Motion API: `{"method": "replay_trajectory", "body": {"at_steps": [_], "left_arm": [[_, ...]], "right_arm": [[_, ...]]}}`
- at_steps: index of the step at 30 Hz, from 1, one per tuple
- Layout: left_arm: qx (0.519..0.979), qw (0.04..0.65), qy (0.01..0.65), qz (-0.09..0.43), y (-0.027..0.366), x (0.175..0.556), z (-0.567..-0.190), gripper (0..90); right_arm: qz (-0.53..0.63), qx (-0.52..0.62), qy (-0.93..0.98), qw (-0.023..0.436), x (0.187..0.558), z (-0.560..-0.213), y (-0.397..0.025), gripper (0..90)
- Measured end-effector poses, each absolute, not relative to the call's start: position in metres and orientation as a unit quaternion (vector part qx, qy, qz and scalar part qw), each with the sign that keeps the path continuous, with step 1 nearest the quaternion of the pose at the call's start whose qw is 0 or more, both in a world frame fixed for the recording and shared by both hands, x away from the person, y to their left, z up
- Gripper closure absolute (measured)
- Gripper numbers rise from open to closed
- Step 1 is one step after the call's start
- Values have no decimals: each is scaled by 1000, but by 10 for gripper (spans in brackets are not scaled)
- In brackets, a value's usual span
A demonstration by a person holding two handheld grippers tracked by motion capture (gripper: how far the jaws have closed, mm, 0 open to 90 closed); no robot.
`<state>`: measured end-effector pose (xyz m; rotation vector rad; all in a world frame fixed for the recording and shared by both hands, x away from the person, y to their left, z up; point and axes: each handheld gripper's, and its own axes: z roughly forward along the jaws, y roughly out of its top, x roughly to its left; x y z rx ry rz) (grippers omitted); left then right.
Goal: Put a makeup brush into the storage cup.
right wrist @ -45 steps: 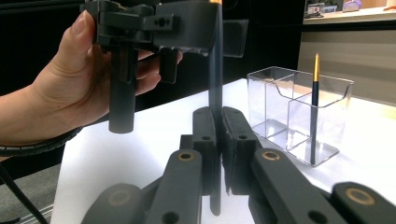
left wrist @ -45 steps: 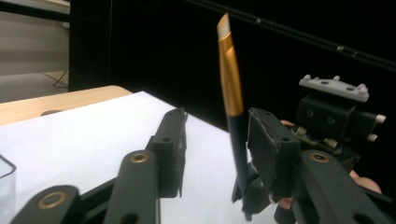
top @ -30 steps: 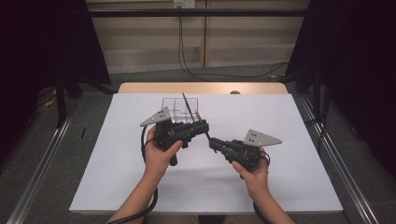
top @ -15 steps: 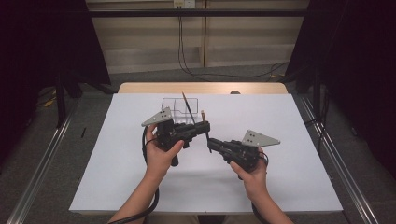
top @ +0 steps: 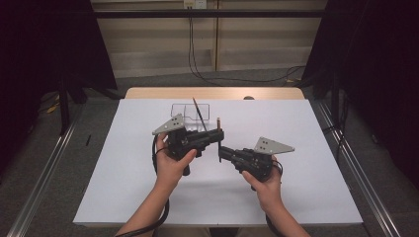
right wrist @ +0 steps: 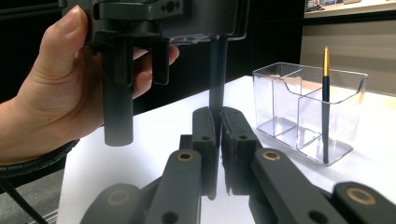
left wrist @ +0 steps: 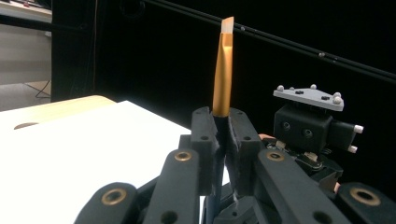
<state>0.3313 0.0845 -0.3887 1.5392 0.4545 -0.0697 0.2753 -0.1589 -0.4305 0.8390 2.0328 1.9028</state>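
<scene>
In the high view, the left tongs point(top: 217, 135) are holding a thin brush point(top: 219, 139) upright, just in front of the clear organizer point(top: 190, 111) on the white table point(top: 123, 168). The right tongs point(top: 222, 151) are meeting the brush's lower end. Another brush point(top: 198, 112) is leaning inside the organizer.

In the left gripper view, the left tongs point(left wrist: 223, 140) are closing narrow on the brush point(left wrist: 223, 74), its gold part rising above them.

In the right gripper view, the right tongs point(right wrist: 218, 135) are pinching the dark handle point(right wrist: 216, 74); the organizer point(right wrist: 306, 109) is standing to the right.
</scene>
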Motion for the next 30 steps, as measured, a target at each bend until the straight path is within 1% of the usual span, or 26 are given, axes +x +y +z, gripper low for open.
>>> {"method": "replay_trajectory", "body": {"at_steps": [8, 14, 20, 21, 24, 26, 28, 30], "left_arm": [[695, 691, 199, -28, 84, 331, -388, 829], [698, 688, 197, -27, 83, 331, -387, 832], [703, 684, 195, -17, 83, 330, -386, 832], [704, 684, 193, -17, 83, 330, -386, 832], [707, 680, 192, -12, 84, 331, -386, 832], [706, 681, 194, -12, 84, 331, -386, 832], [707, 680, 194, -10, 85, 331, -386, 832], [707, 680, 194, -9, 85, 331, -386, 832]], "right_arm": [[648, 285, 696, 117, 275, -430, -159, 843], [647, 285, 698, 117, 274, -430, -159, 824], [640, 285, 703, 126, 273, -428, -163, 738], [638, 285, 704, 128, 273, -428, -164, 706], [634, 283, 707, 132, 272, -427, -167, 658], [630, 285, 709, 135, 271, -427, -169, 582], [627, 286, 712, 137, 271, -427, -171, 553], [626, 286, 713, 135, 271, -426, -174, 495]]}}
